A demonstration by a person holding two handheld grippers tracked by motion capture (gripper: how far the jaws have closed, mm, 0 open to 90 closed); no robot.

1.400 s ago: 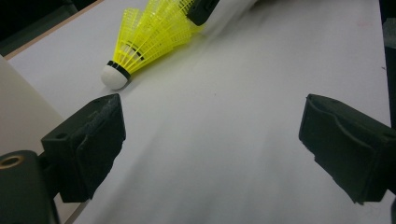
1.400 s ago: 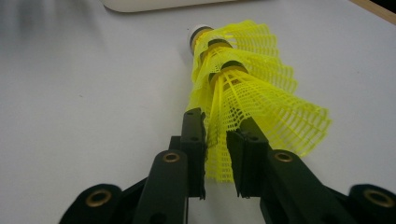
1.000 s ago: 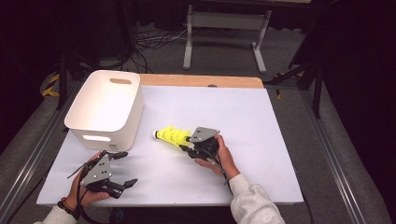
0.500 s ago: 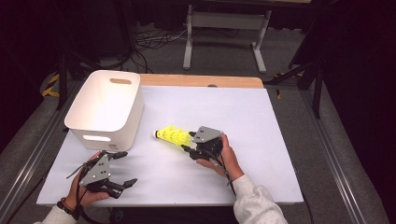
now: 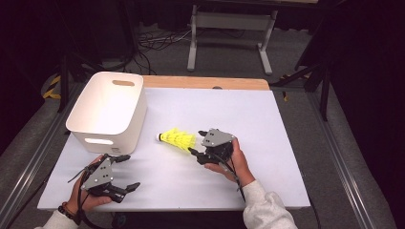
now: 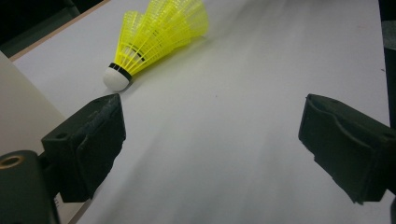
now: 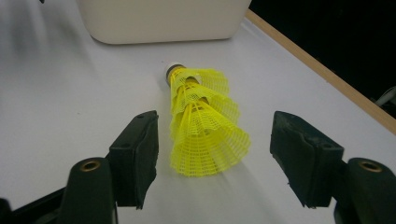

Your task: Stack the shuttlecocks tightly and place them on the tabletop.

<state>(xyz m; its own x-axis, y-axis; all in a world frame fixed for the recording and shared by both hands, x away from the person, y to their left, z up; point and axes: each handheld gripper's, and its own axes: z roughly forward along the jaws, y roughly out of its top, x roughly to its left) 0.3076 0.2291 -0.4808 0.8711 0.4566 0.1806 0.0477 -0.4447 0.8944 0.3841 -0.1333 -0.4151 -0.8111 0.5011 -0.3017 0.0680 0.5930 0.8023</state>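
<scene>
Yellow shuttlecocks point(image 7: 205, 126) (stacked) lie between the spread right claw point(image 7: 215, 158) — untouched.

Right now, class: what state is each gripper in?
Left gripper: open, holding nothing.
Right gripper: open, jaws either side of the stacked yellow shuttlecocks, not gripping them.

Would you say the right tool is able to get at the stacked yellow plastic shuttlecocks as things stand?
Probably yes. The right tool is open, its jaws flanking the skirt end of the stacked yellow plastic shuttlecocks, which lie on the white table with nothing between. The white plastic bin stands beyond them.
</scene>
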